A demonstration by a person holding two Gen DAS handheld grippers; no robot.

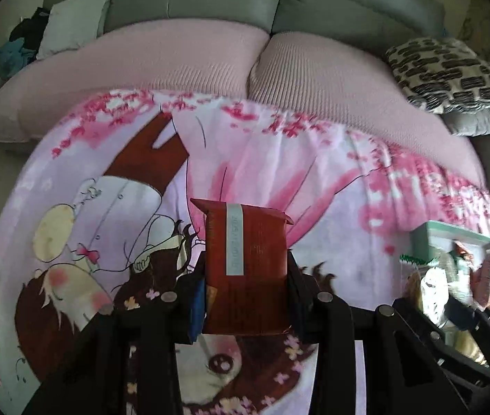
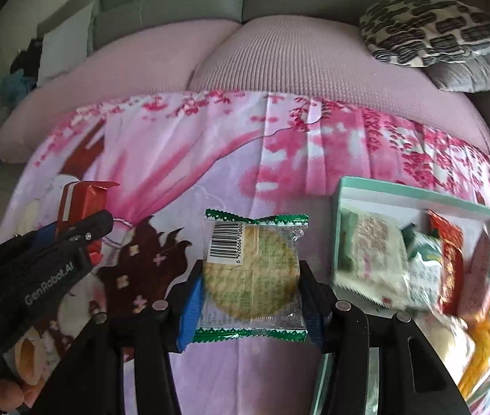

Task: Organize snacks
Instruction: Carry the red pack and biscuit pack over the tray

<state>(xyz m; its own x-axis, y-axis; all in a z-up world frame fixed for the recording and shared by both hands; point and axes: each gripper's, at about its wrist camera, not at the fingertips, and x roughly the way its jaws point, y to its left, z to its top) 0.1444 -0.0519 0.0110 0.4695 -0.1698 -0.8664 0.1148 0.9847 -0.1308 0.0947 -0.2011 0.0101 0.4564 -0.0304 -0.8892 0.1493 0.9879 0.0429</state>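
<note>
My left gripper (image 1: pixel 245 294) is shut on a red snack packet (image 1: pixel 246 266) with a pale strip down its middle, and holds it upright above the cartoon-print cloth (image 1: pixel 279 173). The right wrist view shows that gripper (image 2: pixel 82 231) and its red packet (image 2: pixel 84 195) at the left. My right gripper (image 2: pixel 251 276) is shut on a round cracker in a clear wrapper with green ends (image 2: pixel 250 263), its blue pads pressed against both sides. A teal-rimmed box (image 2: pixel 383 186) with several wrapped snacks lies just to the right of it.
The cloth is spread over a pink sofa seat (image 2: pixel 279 58) with grey back cushions. A black-and-white patterned pillow (image 2: pixel 431 31) lies at the far right on a grey one. More loose snacks (image 2: pixel 480 346) are piled at the lower right. A hand (image 2: pixel 3 394) holds the left gripper.
</note>
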